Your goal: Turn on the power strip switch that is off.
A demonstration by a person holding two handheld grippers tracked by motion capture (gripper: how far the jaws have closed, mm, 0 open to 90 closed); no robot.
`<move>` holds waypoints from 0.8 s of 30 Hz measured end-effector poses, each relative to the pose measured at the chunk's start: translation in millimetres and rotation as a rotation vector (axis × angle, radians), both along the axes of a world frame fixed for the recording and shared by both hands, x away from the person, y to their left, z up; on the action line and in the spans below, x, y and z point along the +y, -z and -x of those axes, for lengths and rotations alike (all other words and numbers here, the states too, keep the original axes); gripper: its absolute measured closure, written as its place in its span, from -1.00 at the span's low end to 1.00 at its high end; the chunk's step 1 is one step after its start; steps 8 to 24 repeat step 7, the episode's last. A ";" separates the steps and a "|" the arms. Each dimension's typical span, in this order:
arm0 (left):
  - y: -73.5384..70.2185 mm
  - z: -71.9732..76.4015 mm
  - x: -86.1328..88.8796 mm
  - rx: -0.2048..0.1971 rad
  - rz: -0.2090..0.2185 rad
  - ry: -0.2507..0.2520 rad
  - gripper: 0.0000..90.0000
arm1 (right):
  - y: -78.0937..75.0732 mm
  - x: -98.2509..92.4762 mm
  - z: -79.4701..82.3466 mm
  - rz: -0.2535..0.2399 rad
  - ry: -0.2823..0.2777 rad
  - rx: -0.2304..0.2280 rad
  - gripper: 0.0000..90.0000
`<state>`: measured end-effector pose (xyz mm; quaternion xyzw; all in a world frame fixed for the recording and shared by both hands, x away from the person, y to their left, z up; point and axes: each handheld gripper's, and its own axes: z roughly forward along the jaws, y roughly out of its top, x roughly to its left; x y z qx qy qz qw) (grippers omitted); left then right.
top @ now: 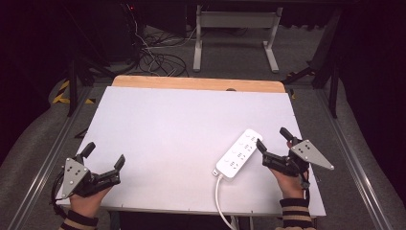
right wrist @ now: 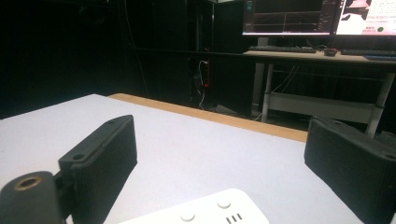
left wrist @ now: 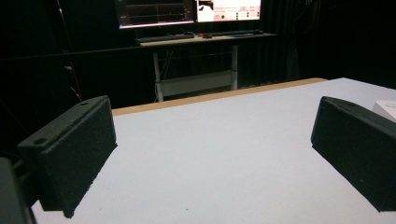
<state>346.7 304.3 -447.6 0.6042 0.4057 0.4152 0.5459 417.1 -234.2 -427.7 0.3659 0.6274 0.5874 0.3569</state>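
While jaws gape, right gripper (top: 274, 140) seemingly touches power strip (top: 238, 153).

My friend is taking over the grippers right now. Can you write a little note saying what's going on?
Left gripper: open, holding nothing, near the table's front left corner.
Right gripper: open, holding nothing, its jaws right beside the white power strip's far end.
The power strip lies flat at the front right, its white cord running off the front edge.
Done: nothing gripped yet.
Left: probably closing the right gripper on the strip.
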 end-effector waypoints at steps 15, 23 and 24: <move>-0.1 -0.5 0.2 0.003 -0.009 0.002 -0.97 | 0.1 0.6 -0.5 0.003 -0.002 -0.001 -0.77; -0.1 -0.5 0.2 0.003 -0.009 0.002 -0.97 | 0.1 0.6 -0.5 0.003 -0.002 -0.001 -0.77; -0.1 -0.5 0.2 0.003 -0.009 0.002 -0.97 | 0.1 0.6 -0.5 0.003 -0.002 -0.001 -0.77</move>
